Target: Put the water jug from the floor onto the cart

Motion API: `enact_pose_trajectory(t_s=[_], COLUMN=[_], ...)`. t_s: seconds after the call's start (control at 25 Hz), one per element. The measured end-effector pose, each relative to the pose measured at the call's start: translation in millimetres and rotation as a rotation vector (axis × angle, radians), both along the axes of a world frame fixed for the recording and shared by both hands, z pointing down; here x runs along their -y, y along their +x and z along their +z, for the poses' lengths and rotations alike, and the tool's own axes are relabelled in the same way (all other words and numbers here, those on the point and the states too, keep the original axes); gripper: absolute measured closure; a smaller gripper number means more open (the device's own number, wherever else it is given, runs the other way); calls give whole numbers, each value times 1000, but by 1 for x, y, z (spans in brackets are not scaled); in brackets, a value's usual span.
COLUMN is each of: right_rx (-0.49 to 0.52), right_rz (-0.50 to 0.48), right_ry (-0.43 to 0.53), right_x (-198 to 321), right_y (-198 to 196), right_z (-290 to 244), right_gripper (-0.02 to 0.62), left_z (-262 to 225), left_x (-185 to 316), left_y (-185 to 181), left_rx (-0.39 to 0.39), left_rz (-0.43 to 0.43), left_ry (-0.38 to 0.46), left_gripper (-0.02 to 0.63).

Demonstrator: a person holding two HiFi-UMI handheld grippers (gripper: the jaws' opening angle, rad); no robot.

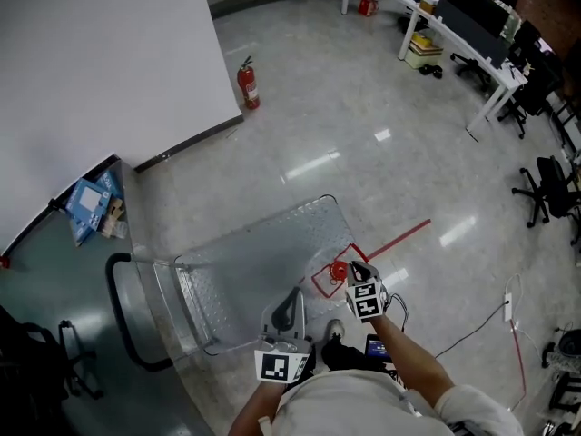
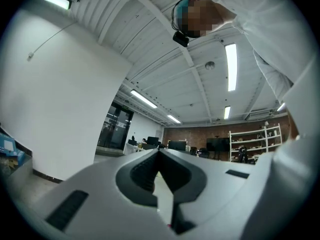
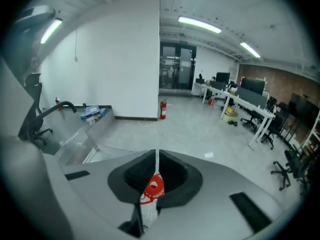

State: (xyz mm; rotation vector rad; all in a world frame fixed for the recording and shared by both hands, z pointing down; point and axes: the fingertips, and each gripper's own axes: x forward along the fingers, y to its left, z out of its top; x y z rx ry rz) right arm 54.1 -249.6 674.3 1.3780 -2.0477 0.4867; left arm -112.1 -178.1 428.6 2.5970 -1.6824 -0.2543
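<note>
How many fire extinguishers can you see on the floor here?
1 for certain: a red fire extinguisher stands at the corner of the white wall. A small red item under the far desks may be a second; it is too small to tell.

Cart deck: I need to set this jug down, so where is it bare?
The cart's deck looks bare from the black handle across to its far edge by the red floor lines. Its near edge is crowded: the left gripper and the right gripper, shut on the water jug, are there.
</note>
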Motion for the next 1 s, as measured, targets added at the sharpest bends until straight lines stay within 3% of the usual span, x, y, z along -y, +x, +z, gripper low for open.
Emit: enact_pose_trajectory(t_s=[0.24,0.4,0.48,1.0], right_rx=[169,224,239,233], right_rz=[32,38,36,-1], right_ry=[241,440,495,540], right_x=[-27,-55,-69,-87], right_y=[-4,8,8,11], right_z=[-108,-177,-193,-208], right_gripper=[583,584,584,584], left_z=[-29,-42,-43,-38], left_x=[-12,-17,-20,-29], left_y=[0,11,12,31], left_rx=[-7,-16,-25,-20], left_rz=[-17,15,14,47], left_ry=[24,46,45,36], left_gripper=[603,603,603,603])
